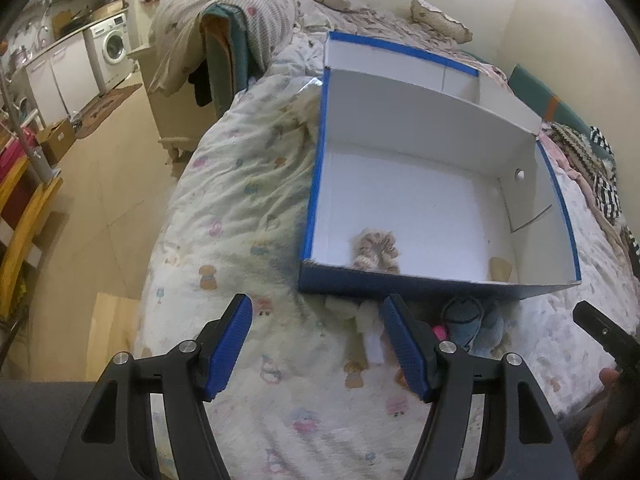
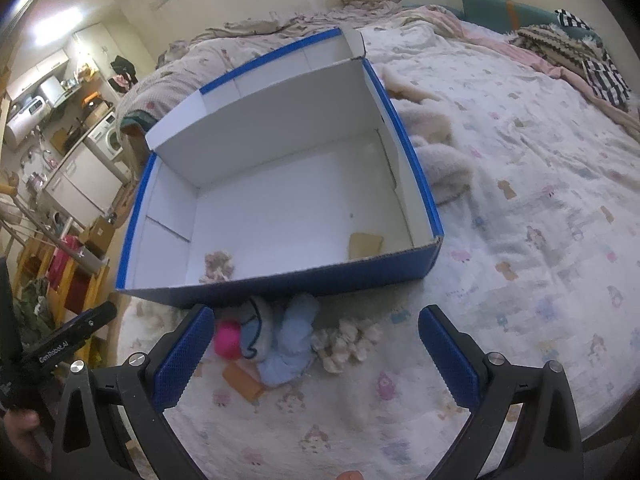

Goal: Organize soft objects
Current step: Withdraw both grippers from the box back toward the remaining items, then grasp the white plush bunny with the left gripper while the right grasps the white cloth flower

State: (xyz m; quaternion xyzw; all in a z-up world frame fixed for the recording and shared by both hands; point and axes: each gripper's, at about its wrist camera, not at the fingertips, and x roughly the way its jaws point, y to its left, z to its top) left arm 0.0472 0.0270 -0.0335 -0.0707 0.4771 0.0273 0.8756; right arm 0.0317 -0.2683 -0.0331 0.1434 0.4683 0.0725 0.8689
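Note:
A blue cardboard box (image 1: 440, 284) with a white inside lies open on the bed; it also shows in the right wrist view (image 2: 424, 184). A beige scrunchie (image 1: 376, 250) (image 2: 218, 266) and a tan piece (image 2: 365, 245) lie inside near the front wall. In front of the box lie a blue soft toy (image 2: 284, 340) (image 1: 472, 322), a pink ball (image 2: 227, 339), a white fluffy scrunchie (image 2: 348, 340) and an orange piece (image 2: 244, 382). My left gripper (image 1: 316, 344) is open and empty, left of the pile. My right gripper (image 2: 316, 354) is open and empty over the pile.
A cream fleece blanket (image 2: 432, 148) lies right of the box. Striped clothes (image 2: 576, 52) lie at the bed's far right. The bed edge (image 1: 160, 240) drops to the floor on the left, with a washing machine (image 1: 114, 44) and shelves beyond.

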